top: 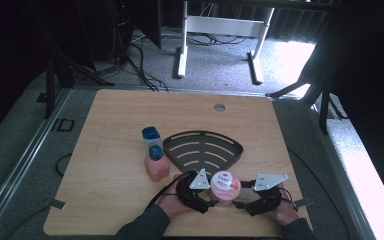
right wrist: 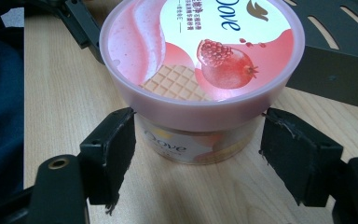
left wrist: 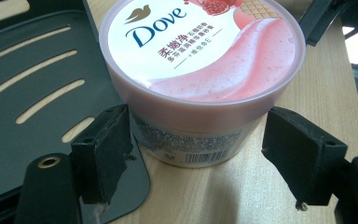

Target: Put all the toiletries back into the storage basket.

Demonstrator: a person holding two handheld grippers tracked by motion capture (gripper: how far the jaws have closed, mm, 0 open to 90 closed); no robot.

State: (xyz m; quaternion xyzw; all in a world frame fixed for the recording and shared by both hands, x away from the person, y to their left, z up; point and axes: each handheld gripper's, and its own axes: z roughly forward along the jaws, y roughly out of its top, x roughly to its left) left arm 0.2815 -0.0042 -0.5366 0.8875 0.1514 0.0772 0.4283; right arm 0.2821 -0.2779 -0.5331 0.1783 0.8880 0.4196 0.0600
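A pink Dove tub (top: pixel 225 185) with a pomegranate lid stands upright on the wooden table (top: pixel 120 115) near its front edge. My left gripper (top: pixel 209 194) comes at it from the left and my right gripper (top: pixel 244 194) from the right. In the left gripper view the tub (left wrist: pixel 200 60) sits between the jaws of the left gripper (left wrist: pixel 196 144), whose pads stand at its sides with a slight gap at the right. In the right gripper view the right gripper (right wrist: pixel 198 140) straddles the tub (right wrist: pixel 200 51) just under the lid rim, not pressing it.
A black slotted fan-shaped tray (top: pixel 202 147) lies just behind the tub. A pink bottle with a blue cap (top: pixel 155 157) stands to the tray's left. A round cable hole (top: pixel 219 107) sits near the table's far edge. Cables and desk legs lie on the floor beyond.
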